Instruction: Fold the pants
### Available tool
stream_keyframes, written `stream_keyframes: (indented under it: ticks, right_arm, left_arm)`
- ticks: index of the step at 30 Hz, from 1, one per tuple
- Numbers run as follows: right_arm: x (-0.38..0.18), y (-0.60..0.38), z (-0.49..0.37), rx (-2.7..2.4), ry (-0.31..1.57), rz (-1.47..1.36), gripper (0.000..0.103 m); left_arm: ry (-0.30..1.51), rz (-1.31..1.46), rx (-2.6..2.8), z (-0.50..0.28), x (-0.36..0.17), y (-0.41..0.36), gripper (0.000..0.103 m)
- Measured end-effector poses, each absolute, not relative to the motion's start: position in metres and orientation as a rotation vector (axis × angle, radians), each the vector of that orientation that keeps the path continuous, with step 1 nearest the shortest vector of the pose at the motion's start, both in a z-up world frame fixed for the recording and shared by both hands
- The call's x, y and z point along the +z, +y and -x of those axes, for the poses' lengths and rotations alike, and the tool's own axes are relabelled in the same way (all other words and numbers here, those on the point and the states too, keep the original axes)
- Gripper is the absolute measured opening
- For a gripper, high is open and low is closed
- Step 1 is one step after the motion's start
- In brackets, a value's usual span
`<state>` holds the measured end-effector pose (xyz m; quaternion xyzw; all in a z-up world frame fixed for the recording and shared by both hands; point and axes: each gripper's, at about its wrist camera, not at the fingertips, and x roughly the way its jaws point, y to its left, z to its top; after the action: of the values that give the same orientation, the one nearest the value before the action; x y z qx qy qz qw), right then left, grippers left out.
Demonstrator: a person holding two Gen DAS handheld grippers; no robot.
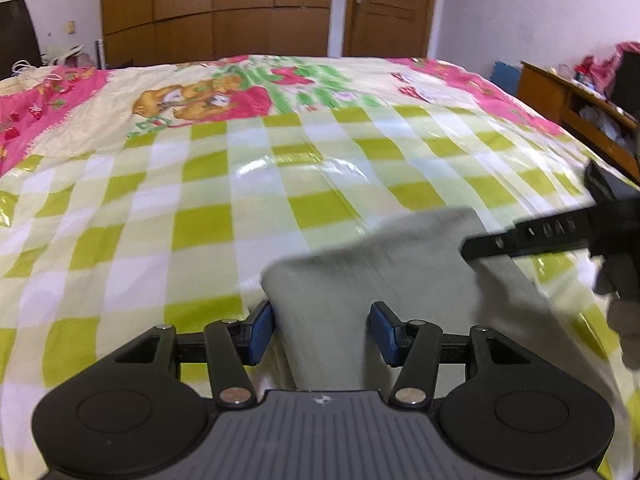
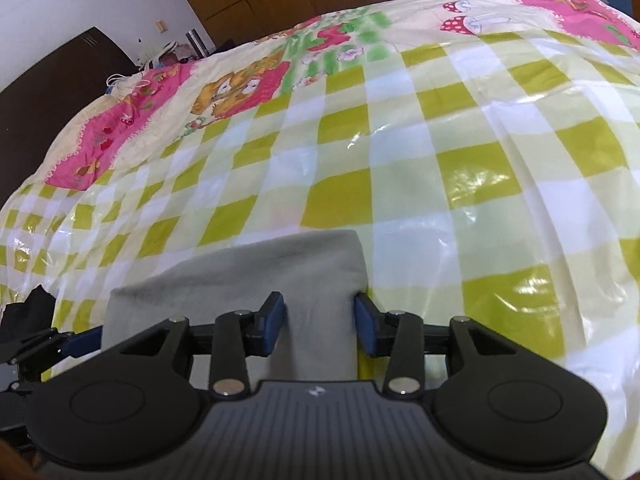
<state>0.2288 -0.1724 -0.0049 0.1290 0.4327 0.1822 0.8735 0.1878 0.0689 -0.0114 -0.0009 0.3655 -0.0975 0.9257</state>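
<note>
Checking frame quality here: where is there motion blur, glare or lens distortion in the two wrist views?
Left wrist view: the grey pants are smeared by motion blur, the right gripper slightly so; glare streaks the shiny checked cover; the wardrobe bows from fisheye distortion. Right wrist view: sharper on the pants, bright reflections on the cover, dark corner vignetting.

Both wrist cameras look down and forward, close over the bed (image 1: 240, 184); both views share the grey pants (image 2: 248, 276).
</note>
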Motion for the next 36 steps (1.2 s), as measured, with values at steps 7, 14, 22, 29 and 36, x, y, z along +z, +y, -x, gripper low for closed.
stream_keyframes:
  ticks: [7,14,22,29,36]
  right_arm:
    - [-0.012,-0.168,-0.233,0.358,0.913,-0.250,0.041]
    - [-0.010,-0.168,-0.240,0.346,0.904,-0.266,0.041]
    - [0.001,-0.187,-0.202,0.418,0.904,-0.275,0.041]
    - [-0.013,-0.187,-0.175,0.494,0.972,-0.259,0.046]
    - [-0.029,-0.190,-0.176,0.528,1.010,-0.311,0.048]
  left_arm:
    - [0.761,0.005,-0.123,-0.220,-0.023,0.078,0.067]
    - [0.757,0.005,-0.007,-0.237,-0.018,0.095,0.066]
    - [0.769,0.135,-0.167,-0.164,0.002,0.115,0.066]
    - [0.878,0.172,-0.203,-0.133,-0.027,0.103,0.067]
    - [0.898,0.212,-0.242,-0.143,-0.042,0.092,0.071]
